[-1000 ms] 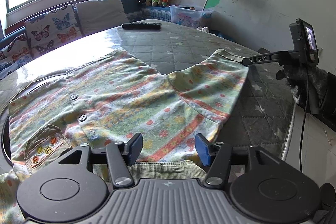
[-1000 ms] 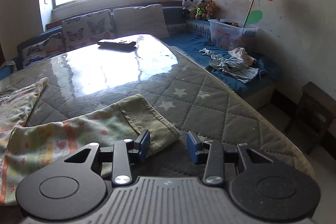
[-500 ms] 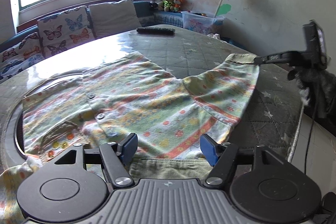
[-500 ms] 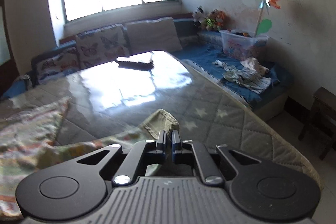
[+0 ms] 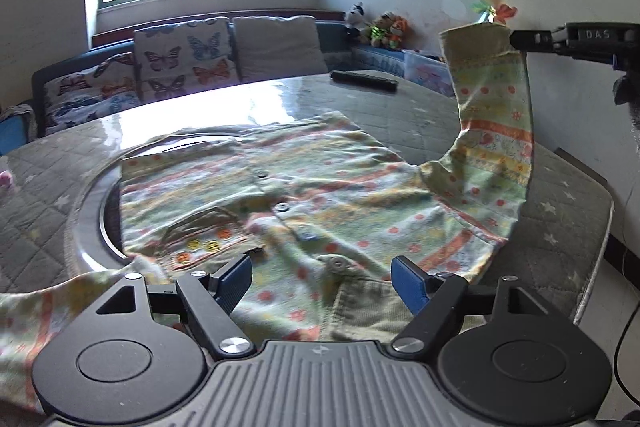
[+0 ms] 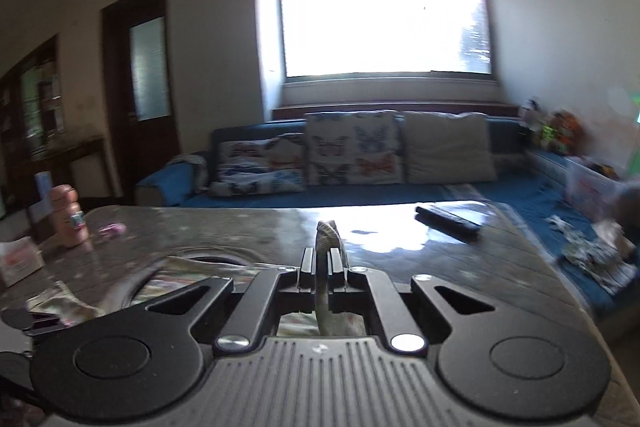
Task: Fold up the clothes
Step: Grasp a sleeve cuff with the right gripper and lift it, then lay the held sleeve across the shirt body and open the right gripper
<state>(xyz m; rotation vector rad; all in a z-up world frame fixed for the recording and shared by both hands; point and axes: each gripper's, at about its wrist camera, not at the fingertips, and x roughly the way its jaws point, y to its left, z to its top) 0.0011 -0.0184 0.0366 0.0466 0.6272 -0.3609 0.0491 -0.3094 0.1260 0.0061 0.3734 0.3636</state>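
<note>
- Right tongs (image 6: 322,269) clenched on shirt (image 5: 304,203) cuff (image 5: 474,41), sleeve lifted.
- Left tongs (image 5: 322,277) opening, unclamped above hem.
- Remote (image 5: 363,81) at twelve o'clock on worktop (image 5: 420,115); pink bottle (image 6: 72,217) at ten.

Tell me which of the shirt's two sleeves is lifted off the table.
The sleeve at the right of the left wrist view: the right gripper holds its cuff up in the air. The other sleeve lies flat at lower left.
</note>
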